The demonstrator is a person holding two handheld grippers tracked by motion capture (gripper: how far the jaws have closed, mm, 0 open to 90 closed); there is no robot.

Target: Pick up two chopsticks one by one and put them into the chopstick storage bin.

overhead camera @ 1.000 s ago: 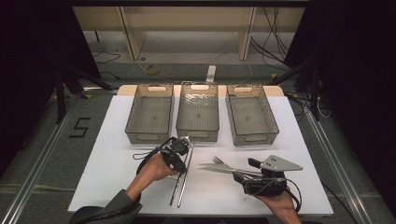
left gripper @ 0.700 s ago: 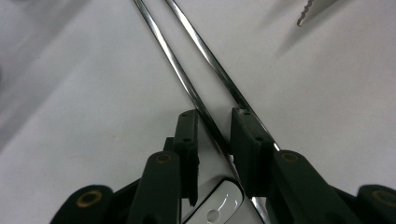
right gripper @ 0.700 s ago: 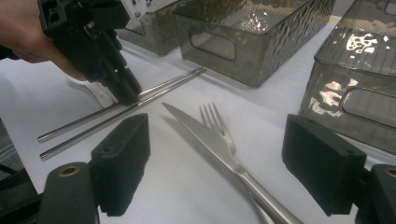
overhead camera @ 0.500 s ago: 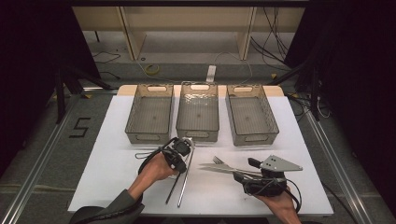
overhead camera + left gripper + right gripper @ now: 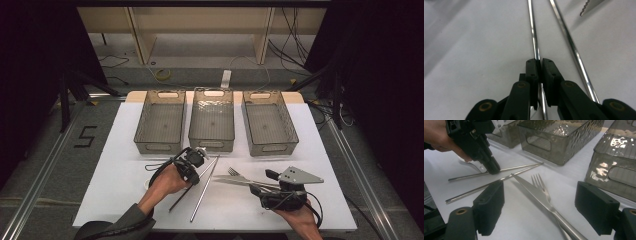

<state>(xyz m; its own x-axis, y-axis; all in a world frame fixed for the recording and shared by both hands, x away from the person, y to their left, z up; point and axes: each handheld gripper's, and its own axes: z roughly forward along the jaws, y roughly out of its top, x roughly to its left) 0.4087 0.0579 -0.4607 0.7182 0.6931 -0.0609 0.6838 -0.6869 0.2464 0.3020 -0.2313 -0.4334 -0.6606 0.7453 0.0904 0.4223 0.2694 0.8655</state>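
Left gripper has just pinched shut on 1 steel chopstick, just left of its twin; lift level, slowly, or it pivots.

You are getting the high view looking forward and down on the white table from well above. Your left gripper view is facing close along two thin steel rods. Your right gripper view is looking low across the table, sharing those rods with both others
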